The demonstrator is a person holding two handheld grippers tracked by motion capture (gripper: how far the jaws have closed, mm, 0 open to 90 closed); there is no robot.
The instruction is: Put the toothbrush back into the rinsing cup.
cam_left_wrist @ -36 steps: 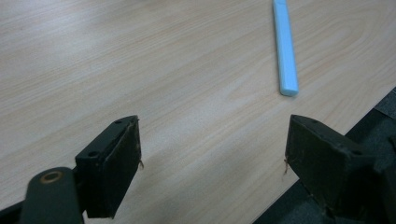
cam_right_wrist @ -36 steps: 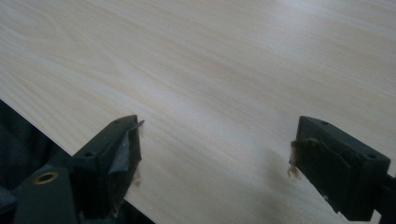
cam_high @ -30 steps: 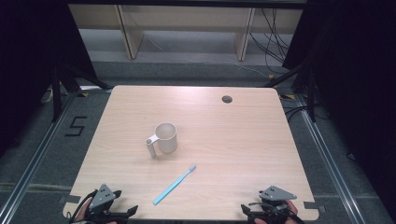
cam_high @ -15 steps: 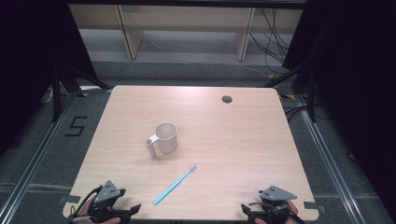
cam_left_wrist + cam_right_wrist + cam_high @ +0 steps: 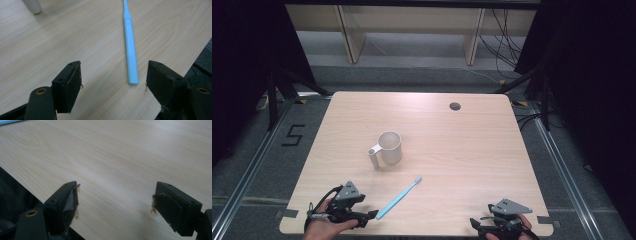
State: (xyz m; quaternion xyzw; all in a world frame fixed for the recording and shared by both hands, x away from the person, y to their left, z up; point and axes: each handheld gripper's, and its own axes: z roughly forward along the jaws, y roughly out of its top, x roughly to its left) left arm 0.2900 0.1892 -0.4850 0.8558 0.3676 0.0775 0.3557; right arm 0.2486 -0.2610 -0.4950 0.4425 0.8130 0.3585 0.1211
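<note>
Near the front edge of the table (image 5: pixel 472 130), the left tool (image 5: pixel 371 215) has advanced from the corner toward the toothbrush (image 5: pixel 399 198) over the last second; its tips now lie just beside the handle end. Left gripper view: jaws wide apart and empty, with the handle end of the toothbrush (image 5: pixel 130 45) lying flat between and just ahead of them, nearer the right-hand jaw. This suggests that the pickup is about to begin: the grasp is not yet made, and the handle sits off-centre in the gap, so a small sideways correction seems needed first. The right tool (image 5: pixel 479 227) has kept its place at the front right corner; right gripper view shows its jaws spread wide, holding nothing, over bare wood. A white mug (image 5: pixel 387 148) stands upright behind the toothbrush, well apart from it, handle toward the front left. Writing: a "5" (image 5: pixel 293 135) marked on the floor left of the table; no brand can be read on mug or toothbrush.
</note>
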